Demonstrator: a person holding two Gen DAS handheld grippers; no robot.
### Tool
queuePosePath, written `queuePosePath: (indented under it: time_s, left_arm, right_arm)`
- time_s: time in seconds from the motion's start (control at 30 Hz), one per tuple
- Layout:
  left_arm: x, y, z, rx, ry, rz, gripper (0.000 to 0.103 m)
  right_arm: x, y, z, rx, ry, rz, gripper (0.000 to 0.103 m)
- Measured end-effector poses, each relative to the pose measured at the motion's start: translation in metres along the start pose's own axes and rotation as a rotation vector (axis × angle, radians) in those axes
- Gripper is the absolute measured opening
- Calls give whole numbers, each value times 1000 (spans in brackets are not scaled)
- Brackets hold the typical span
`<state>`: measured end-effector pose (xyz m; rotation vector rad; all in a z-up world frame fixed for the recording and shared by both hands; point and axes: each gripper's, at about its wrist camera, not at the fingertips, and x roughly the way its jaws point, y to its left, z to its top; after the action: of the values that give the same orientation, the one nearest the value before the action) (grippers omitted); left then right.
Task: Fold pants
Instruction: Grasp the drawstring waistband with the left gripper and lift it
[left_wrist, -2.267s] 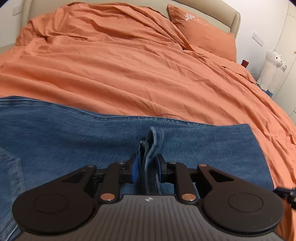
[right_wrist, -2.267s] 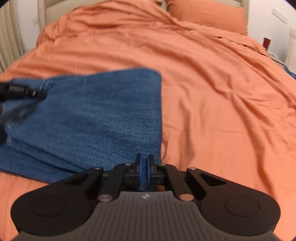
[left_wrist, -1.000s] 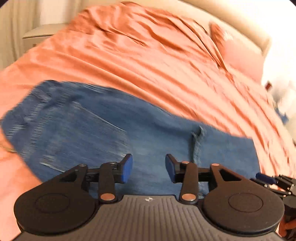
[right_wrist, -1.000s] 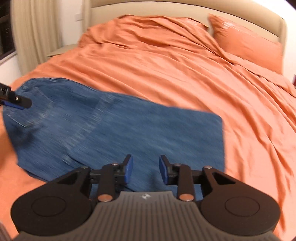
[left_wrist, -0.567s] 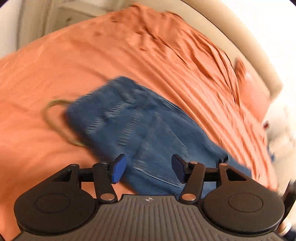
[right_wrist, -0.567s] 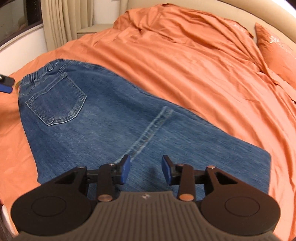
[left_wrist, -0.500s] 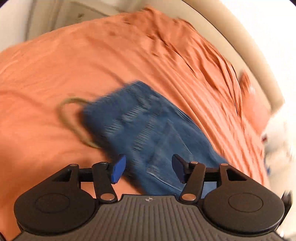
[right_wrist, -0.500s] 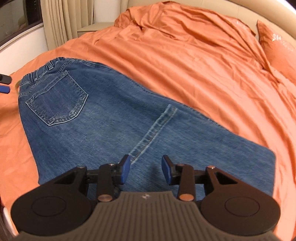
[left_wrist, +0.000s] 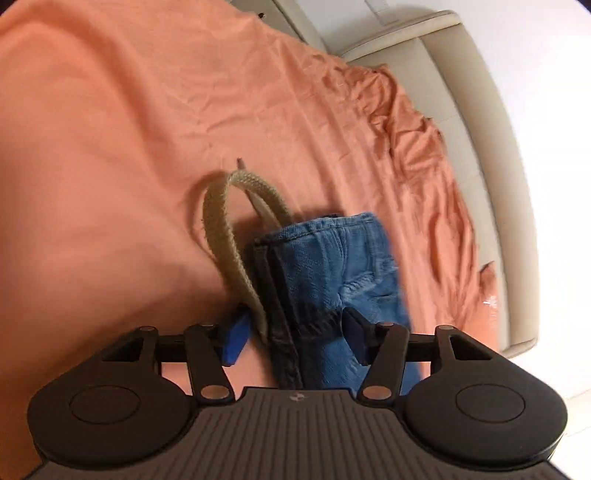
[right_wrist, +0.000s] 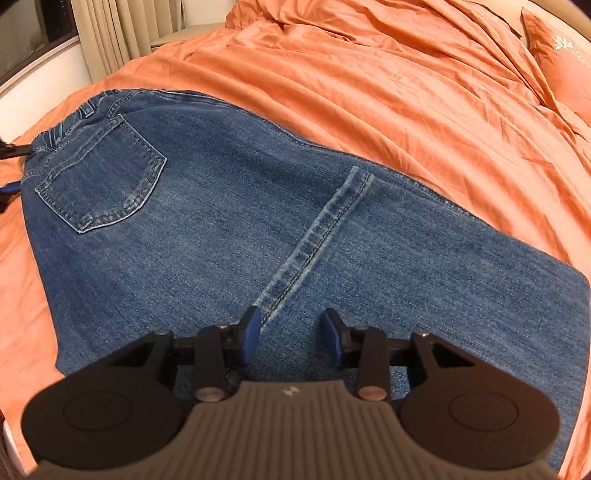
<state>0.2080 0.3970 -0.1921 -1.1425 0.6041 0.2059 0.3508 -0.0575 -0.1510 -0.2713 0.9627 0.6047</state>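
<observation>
Blue jeans (right_wrist: 229, 229) lie folded flat on the orange bed, back pocket (right_wrist: 103, 181) at the left, a hem seam (right_wrist: 317, 236) across the middle. My right gripper (right_wrist: 291, 334) is open just above the near edge of the jeans, by the seam's lower end. My left gripper (left_wrist: 293, 334) is open, its jaws on either side of the waistband end of the jeans (left_wrist: 332, 273); a beige drawstring loop (left_wrist: 229, 236) sticks out beside it. A tip of the left gripper shows at the right wrist view's left edge (right_wrist: 11, 151).
Orange duvet (right_wrist: 369, 74) covers the bed, rumpled toward the beige headboard (left_wrist: 476, 110). An orange pillow (right_wrist: 561, 48) lies at far right. Curtains (right_wrist: 110, 33) and a white ledge stand beyond the bed's left side.
Both grippers have opened, the left letting go of the denim. The left has swung to the waistband end and closed in on it. The right has moved nearer the jeans' near edge.
</observation>
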Motion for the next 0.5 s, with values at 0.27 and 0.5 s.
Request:
queuePosePath:
  time_s: [0.27, 0.5]
  left_arm:
    - [28, -16, 4, 97, -35, 127, 45]
    - [7, -65, -8, 275, -114, 214, 21]
  right_arm:
    - [-2, -5, -3, 44, -17, 45, 35]
    - [-9, -11, -11, 91, -60, 73, 34]
